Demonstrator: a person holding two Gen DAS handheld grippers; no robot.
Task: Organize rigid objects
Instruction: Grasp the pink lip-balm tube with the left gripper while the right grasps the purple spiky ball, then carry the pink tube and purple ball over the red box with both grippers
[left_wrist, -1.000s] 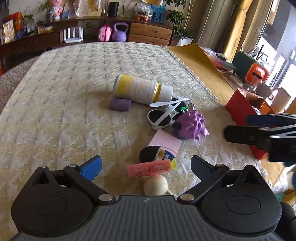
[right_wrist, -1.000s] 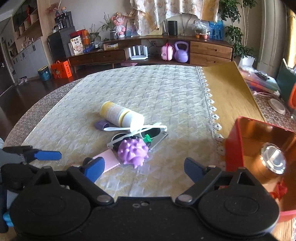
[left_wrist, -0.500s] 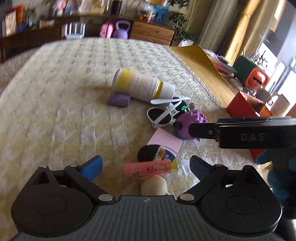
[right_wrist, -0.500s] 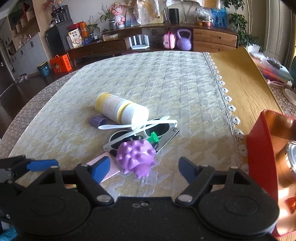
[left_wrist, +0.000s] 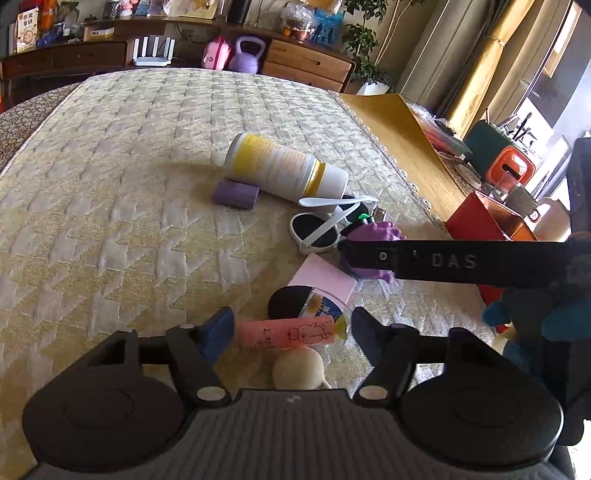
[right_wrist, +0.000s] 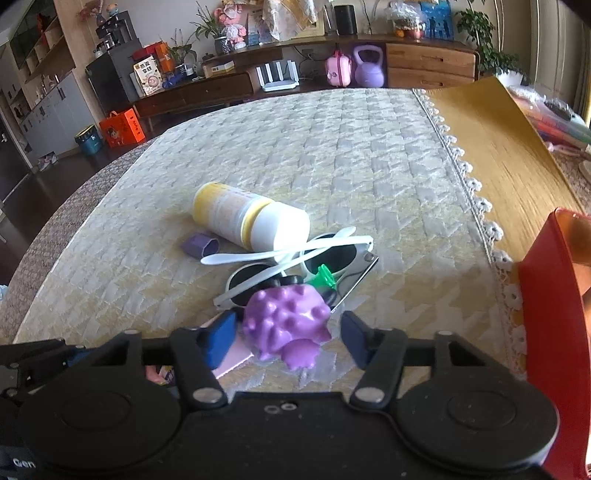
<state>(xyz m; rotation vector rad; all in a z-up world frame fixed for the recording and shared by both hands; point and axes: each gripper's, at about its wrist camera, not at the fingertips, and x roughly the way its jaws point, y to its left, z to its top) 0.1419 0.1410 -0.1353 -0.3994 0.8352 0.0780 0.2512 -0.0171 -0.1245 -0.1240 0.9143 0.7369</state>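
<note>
A pink tube with a cartoon print lies crosswise between the fingers of my left gripper. Its jaws are closing, with the pads right at the tube's ends and no clear squeeze. A purple spiky toy sits between the fingers of my right gripper. Those jaws are closing too, with a thin gap on each side. In the left wrist view the right gripper's black finger crosses in front of the toy. Both objects rest on the cream quilted cloth.
A white and yellow bottle, a small purple block, white sunglasses, a white spoon and a green clip lie just beyond. A pink card, dark disc and cream ball sit by the tube. A red box stands right.
Both grippers' jaws have narrowed around their objects. The right gripper came down and in over the purple toy, so its finger now crosses the left wrist view. The left gripper stayed put.
</note>
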